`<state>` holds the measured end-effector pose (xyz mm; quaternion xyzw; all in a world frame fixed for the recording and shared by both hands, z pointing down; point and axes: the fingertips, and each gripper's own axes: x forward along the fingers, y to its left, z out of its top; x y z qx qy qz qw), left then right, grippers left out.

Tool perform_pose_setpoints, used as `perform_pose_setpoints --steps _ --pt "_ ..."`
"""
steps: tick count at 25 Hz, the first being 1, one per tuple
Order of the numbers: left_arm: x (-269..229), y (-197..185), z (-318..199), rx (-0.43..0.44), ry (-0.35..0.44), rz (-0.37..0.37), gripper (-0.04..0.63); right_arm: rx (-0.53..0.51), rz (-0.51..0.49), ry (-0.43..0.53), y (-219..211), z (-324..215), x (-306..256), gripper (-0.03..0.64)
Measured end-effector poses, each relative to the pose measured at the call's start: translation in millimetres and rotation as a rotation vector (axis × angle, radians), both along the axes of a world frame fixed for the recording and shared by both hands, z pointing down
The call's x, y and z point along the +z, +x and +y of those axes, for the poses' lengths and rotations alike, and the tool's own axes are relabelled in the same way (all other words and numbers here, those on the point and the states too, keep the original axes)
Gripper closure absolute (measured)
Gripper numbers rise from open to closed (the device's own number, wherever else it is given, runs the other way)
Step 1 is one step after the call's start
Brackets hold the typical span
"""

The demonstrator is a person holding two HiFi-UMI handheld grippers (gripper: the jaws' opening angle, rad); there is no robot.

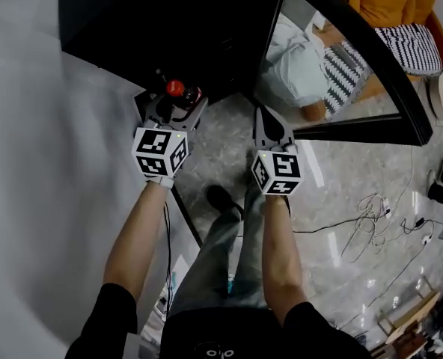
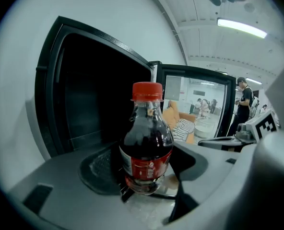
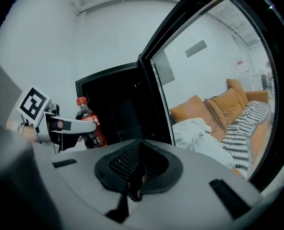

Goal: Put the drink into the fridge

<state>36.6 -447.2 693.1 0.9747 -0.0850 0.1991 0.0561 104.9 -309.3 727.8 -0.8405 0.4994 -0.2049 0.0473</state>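
Jaws of the left gripper (image 1: pixel 178 105) are pinching the bottle (image 2: pixel 147 147) round its lower body, holding it upright just in front of the dark open mouth of the fridge (image 2: pixel 91 99). Those of the right gripper (image 1: pixel 264 118) are resting pressed together on nothing, beside the glass door (image 3: pixel 214 75), which is standing swung wide. Carrying the drink in looks to be the step in hand; next it is needing to go forward into the fridge and be set down upright before the jaws spread.
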Motion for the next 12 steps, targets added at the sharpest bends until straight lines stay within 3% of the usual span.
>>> perform_pose_setpoints --steps 12 --pt "31 22 -28 -0.058 -0.020 0.003 0.293 -0.096 0.020 -0.030 13 -37 14 0.615"
